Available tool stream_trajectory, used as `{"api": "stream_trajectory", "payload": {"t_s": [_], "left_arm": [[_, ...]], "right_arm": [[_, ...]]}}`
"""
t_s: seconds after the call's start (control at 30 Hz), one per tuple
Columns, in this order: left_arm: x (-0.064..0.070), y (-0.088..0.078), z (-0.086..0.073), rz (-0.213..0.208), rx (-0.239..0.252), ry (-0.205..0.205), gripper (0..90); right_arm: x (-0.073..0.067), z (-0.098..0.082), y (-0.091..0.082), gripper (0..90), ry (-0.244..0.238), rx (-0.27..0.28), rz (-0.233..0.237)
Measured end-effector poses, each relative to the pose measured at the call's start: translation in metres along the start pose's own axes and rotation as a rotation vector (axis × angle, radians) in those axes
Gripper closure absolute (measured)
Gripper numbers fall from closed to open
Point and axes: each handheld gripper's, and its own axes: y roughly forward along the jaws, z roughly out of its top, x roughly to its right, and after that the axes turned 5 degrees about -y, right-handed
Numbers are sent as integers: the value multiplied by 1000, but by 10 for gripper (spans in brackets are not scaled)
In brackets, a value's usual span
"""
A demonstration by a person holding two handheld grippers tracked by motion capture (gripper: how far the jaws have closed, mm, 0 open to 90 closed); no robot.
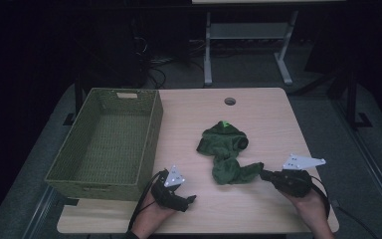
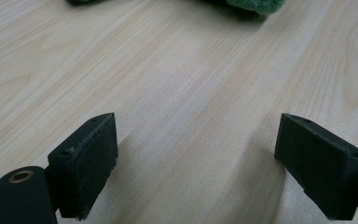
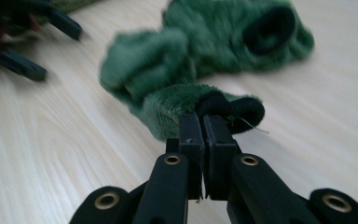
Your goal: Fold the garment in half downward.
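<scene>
Tongs first: our right tongs [image 3: 204, 122] are clamped tight on the near end of the green plush garment [image 1: 225, 155], pinching it right by a black cuff [image 3: 242, 109], w/ barely a sliver of gap between the pads. We grip at that end, we reckon, because it's the closest bit of fabric to the right hand and a cuff edge gives something firm to bite. In the high view the right tongs [image 1: 265, 175] sit at the garment's lower right tip, the rest of the cloth trailing away toward the middle of the counter [image 1: 258, 114].

Left tongs [image 2: 196, 154] stand wide open over bare wood, nothing between the pads, nothing touched. In the high view they [image 1: 189, 200] sit near the counter's front edge, just right of the green woven basket [image 1: 149, 149] and apart from the garment. We judge they're parked there to be ready for a second hold on the cloth, or just to stay clear.

Garment itself lies crumpled mid-counter, right of the basket, a 2nd black cuff [image 3: 270, 29] showing on the far lump in the right gripper view. Basket is empty and sits at the counter's left side, partly overhanging, probably the drop spot, tho that's our guess. One-corner grip means the cloth will likely hang and drag when lifted.
</scene>
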Motion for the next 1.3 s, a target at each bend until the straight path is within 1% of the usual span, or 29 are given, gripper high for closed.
{"api": "stream_trajectory", "payload": {"t_s": [0.1, 0.3, 0.43, 0.53, 0.6, 0.7, 0.83, 0.9, 0.97, 1.03, 1.07, 1.13, 1.23, 1.27, 1.3], "left_arm": [[0, 0, 0, 0, 0, 0, 127], [0, 0, 0, 0, 4, -4, 127], [0, 0, 0, -2, 2, -4, 127], [0, 0, 0, 0, 4, -5, 126], [0, 0, 0, 0, 3, -3, 127], [0, 0, 0, 3, 3, 4, 127], [0, 0, 0, 0, 4, -5, 127], [0, 0, 0, 1, 4, 0, 127], [0, 0, 0, 1, 1, 3, 127], [0, 0, 0, 1, 0, 4, 127], [0, 0, 0, 1, 0, 4, 127], [0, 0, 0, 1, 0, 4, 127], [0, 0, 0, 1, 3, 1, 127], [0, 0, 0, 2, 4, 0, 127], [0, 0, 0, 2, 3, 0, 127]], "right_arm": [[-4, 13, 1, 877, -35, 22, 18], [-14, 36, 9, 881, -109, 49, 66], [-20, 50, 19, 881, -156, 59, 100], [-25, 60, 30, 880, -184, 53, 127], [-26, 65, 37, 879, -190, 51, 134], [-24, 68, 50, 874, -186, 50, 141], [-20, 68, 69, 860, -157, 29, 162], [-18, 68, 78, 858, -144, 19, 171], [-17, 67, 86, 810, -125, 8, 183], [-16, 66, 92, 757, -109, -8, 183], [-16, 65, 95, 756, -106, -13, 181], [-16, 65, 94, 756, -102, -4, 168], [-14, 69, 84, 787, -87, 41, 147], [-13, 71, 80, 803, -83, 59, 136], [-12, 72, 76, 827, -81, 73, 113]]}}
